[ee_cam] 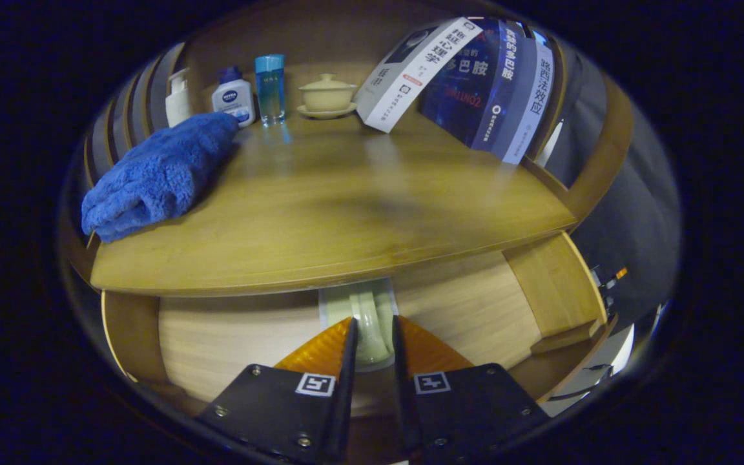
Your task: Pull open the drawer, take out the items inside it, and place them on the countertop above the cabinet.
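Note:
The drawer [475, 310] stands pulled open under the wooden countertop [346, 213]. A pale green cup [372, 326] with a handle sits on its light wood floor, partly hidden under the countertop's front edge. My gripper [373, 321] reaches down into the drawer, and its two fingers stand close together with the cup's handle pressed between them. The rest of the cup's body lies beyond the fingertips in shadow.
On the countertop, a folded blue towel [159, 174] lies to the left. Behind it stand a white pump bottle [178, 97], a small white bottle [233, 97], a blue bottle [270, 87] and a lidded cream bowl [327, 95]. Leaning books [475, 77] fill the back right.

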### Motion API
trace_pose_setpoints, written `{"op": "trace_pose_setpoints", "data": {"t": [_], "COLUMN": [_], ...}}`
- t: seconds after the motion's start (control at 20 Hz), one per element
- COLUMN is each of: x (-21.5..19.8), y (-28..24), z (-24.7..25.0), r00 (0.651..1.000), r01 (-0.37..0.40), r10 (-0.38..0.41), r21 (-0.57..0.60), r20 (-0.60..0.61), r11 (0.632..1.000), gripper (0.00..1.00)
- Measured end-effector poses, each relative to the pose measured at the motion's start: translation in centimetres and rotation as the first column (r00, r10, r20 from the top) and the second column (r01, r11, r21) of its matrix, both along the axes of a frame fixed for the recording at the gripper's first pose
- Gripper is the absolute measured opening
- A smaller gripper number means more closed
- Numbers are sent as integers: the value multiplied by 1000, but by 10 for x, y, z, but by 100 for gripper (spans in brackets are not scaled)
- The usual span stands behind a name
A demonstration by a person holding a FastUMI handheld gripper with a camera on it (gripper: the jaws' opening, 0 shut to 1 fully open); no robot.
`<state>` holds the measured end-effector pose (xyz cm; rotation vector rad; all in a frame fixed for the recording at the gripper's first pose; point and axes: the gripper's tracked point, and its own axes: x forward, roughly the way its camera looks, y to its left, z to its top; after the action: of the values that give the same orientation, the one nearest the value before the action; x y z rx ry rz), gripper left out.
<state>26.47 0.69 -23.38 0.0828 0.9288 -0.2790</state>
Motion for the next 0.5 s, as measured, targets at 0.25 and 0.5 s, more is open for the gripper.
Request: {"op": "trace_pose_setpoints", "data": {"t": [0.25,0.5], "x": [1,-1], "y": [2,-7], "z": [-18,-20], "r00": [1000,999], "r01": [-8,39], "r10": [9,-38], "r21": [43,51], "r20": [-27,-11], "r11": [999,998], "gripper": [30,21]}}
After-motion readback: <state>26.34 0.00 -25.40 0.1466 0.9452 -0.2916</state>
